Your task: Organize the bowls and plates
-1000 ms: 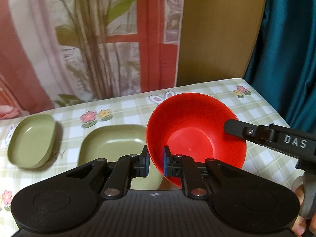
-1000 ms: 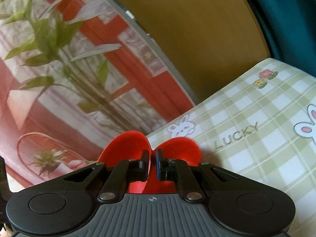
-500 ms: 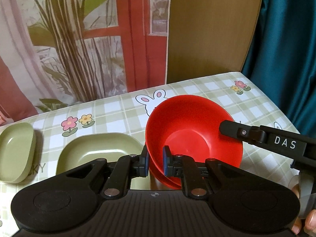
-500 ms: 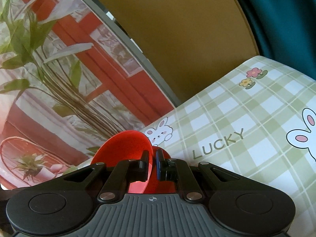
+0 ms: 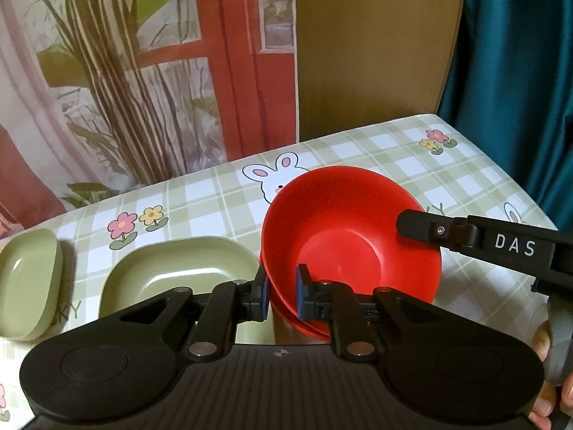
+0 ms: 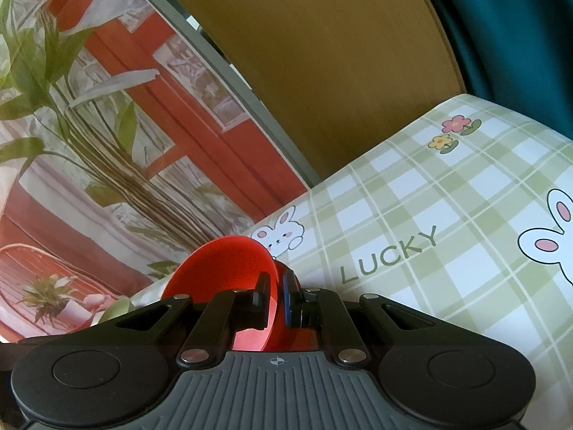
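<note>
Two nested red bowls [image 5: 343, 236] sit tilted on the checked tablecloth. My left gripper [image 5: 281, 295] is shut on their near rim, one pad inside and one outside. My right gripper [image 6: 275, 297] is shut on the right rim of the upper red bowl [image 6: 222, 272]; its black finger [image 5: 429, 229] shows in the left wrist view. A green square plate [image 5: 172, 268] lies just left of the bowls, and a second green plate [image 5: 27, 279] lies at the far left.
The table's back edge [image 5: 322, 139] meets a printed curtain and a brown panel. A teal curtain [image 5: 519, 71] hangs at the right. The tablecloth [image 6: 447, 215] stretches to the right of the bowls.
Both grippers carried the red bowls down and right, and the stack now rests lower beside the green plate. The far-left green plate has slid towards the frame's edge.
</note>
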The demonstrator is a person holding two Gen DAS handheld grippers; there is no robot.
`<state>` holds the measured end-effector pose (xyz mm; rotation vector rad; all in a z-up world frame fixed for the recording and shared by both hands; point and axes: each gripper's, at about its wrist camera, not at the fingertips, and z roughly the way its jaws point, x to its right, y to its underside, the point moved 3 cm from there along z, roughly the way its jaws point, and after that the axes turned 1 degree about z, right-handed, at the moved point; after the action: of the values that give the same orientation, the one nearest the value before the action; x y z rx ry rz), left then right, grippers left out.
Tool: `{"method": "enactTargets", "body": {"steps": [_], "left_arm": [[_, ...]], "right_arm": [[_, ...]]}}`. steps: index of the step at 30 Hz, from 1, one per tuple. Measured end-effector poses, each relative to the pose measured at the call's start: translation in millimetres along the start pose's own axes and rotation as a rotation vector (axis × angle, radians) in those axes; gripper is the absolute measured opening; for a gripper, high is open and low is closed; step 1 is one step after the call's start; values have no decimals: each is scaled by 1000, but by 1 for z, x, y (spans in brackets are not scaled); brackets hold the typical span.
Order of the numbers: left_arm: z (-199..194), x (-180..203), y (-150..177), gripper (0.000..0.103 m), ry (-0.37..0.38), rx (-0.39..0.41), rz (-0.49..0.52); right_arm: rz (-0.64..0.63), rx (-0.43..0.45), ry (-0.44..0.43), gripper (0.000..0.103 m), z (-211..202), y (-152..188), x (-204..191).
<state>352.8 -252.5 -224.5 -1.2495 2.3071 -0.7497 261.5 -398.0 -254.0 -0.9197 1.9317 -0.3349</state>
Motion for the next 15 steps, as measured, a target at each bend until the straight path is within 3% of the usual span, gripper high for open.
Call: {"method": "enactTargets", "body": {"steps": [5, 10, 15], "left_arm": [[1, 3, 0, 16, 0, 0, 21], [1, 6, 0, 37, 30, -3, 28], [2, 5, 2, 39, 13, -10, 20]], "right_arm": [[-9, 4, 16, 9, 0, 2, 0], [-17, 5, 33, 9, 0, 4, 0], [-29, 6, 52, 9, -3, 4, -1]]}}
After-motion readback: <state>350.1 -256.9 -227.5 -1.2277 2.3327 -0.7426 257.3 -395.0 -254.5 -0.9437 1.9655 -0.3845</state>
